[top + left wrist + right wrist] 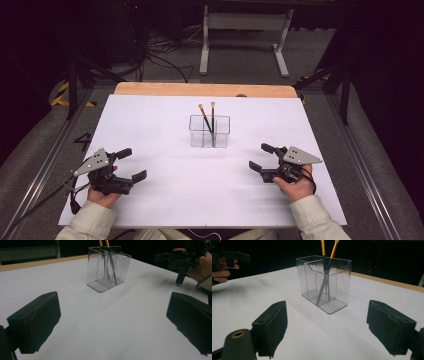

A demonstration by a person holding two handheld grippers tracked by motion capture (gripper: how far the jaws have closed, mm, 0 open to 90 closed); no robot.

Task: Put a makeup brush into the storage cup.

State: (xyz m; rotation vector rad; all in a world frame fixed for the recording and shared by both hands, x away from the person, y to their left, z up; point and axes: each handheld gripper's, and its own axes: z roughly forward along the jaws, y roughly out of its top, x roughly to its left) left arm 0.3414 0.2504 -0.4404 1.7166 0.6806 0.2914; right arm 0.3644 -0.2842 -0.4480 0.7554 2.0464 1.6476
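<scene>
Starting at the left of the high view, we've got the left gripper [131,163] sitting low over the white table cover [165,200], held in the person's left hand [102,195], and its 2 black jaws are spread wide with nothing between them. Looking along that gripper's own camera, we see the same thing: 1 jaw at each bottom corner, bare white surface in the gap, and the clear holder [108,268] standing well ahead on the table. Moving toward the middle, the clear holder [209,131] stands upright on the white cover, roughly centred between the 2 grippers and a bit further back from the person, well apart from both. It's a see-through box with inner dividers, and 2 brushes [209,118] stand in it, dark handles down, gold ferrules and pale tips sticking up above the rim, leaning and crossing each other. In the right gripper view we can see the brushes [325,277] share 1 compartment. Over on the right, the right gripper [261,156] is held in the right hand [295,187], close to the cover, pointing toward the holder, jaws apart and empty too. Behind the white cover a strip of wooden tabletop [200,89] shows.
</scene>
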